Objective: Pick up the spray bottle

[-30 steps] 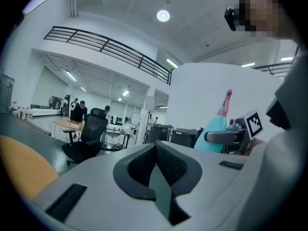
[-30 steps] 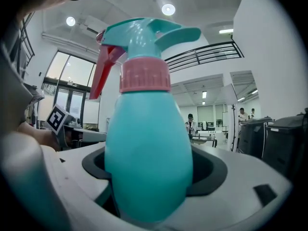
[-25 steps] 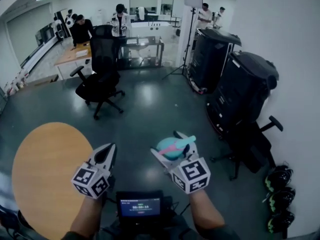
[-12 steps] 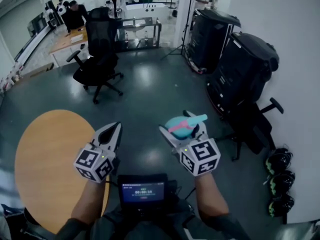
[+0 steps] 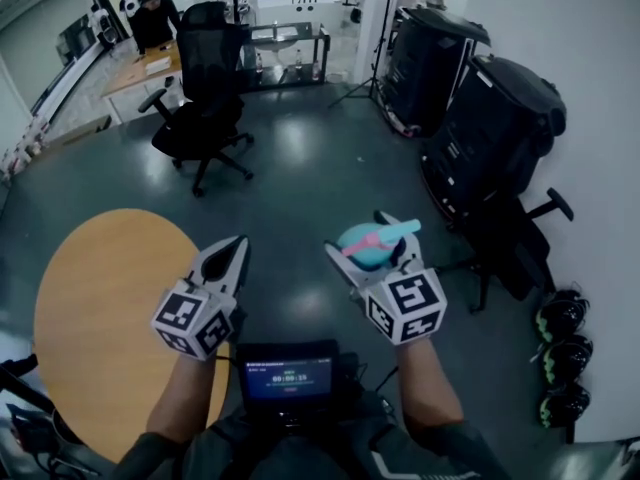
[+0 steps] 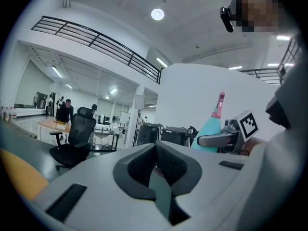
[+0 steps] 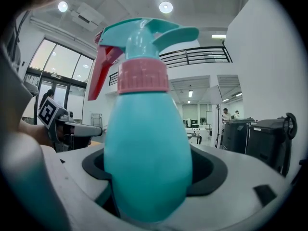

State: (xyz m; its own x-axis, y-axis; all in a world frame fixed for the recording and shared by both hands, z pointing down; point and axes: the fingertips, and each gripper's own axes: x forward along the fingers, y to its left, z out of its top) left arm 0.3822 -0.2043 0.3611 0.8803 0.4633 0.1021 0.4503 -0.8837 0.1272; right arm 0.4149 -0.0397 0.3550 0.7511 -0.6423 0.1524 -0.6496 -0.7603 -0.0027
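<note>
A teal spray bottle [image 7: 147,153] with a pink collar and red trigger stands upright between the jaws of my right gripper [image 5: 368,251], which is shut on its body and holds it in the air. In the head view the spray bottle [image 5: 365,245] sits just ahead of the marker cube, nozzle pointing right. The left gripper view shows the spray bottle [image 6: 211,129] off to the right. My left gripper [image 5: 228,260] hovers level beside it, jaws shut with nothing between them. In its own view the left gripper [image 6: 156,162] shows its pads pressed together.
A round wooden table [image 5: 95,318] lies at the lower left. A black office chair [image 5: 200,108] stands ahead, another chair [image 5: 515,253] and black covered racks [image 5: 490,138] at the right. People stand at desks far back. A small screen [image 5: 288,378] hangs at my chest.
Both grippers and the bottle appear a little higher in the head view as the view tilts down; the grip on the bottle is the same.
</note>
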